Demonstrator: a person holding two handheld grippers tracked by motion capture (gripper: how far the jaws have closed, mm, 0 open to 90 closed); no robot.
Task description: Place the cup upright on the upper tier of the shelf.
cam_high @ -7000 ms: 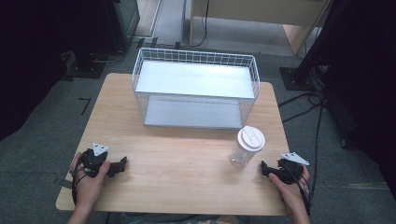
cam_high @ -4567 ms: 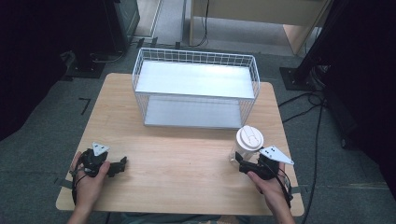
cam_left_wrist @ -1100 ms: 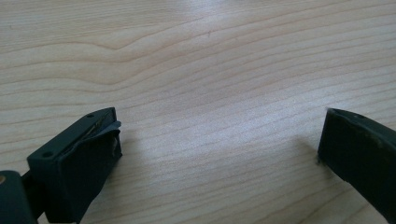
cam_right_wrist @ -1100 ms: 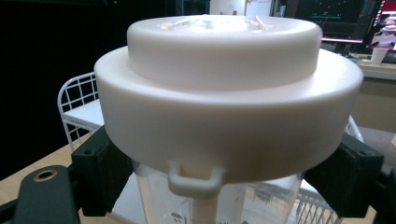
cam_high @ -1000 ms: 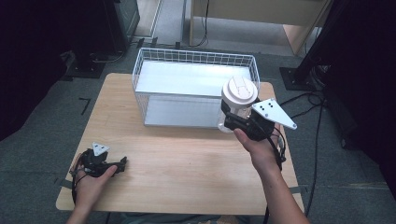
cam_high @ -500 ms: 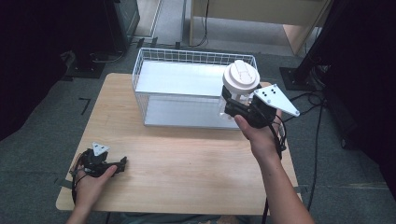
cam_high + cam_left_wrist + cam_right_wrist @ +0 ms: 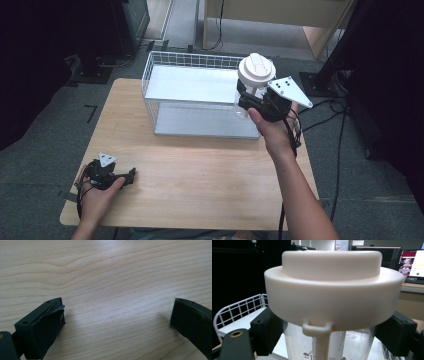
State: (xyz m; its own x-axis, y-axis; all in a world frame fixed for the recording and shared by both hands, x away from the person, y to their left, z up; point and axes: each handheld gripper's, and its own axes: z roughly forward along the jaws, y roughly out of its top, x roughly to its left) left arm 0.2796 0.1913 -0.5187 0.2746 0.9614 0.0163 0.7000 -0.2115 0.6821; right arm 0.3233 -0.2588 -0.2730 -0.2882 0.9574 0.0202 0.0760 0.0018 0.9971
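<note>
Cup point(image 7: 254, 82), clear plastic with a white lid point(image 7: 332, 287), is held up in the air by the right gripper point(image 7: 251, 100), above the right end of the white wire basket point(image 7: 192, 95). In the right gripper view both black jaws press on the clear wall just under the lid, one on each side. The left gripper point(image 7: 131, 176) rests on the wooden table point(image 7: 200, 170) near its front left corner, well apart from the cup; its jaws stand wide apart with bare wood between them.

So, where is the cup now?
High view, right side: the cup is held in the right gripper, lifted above the right end of the wire basket.
</note>
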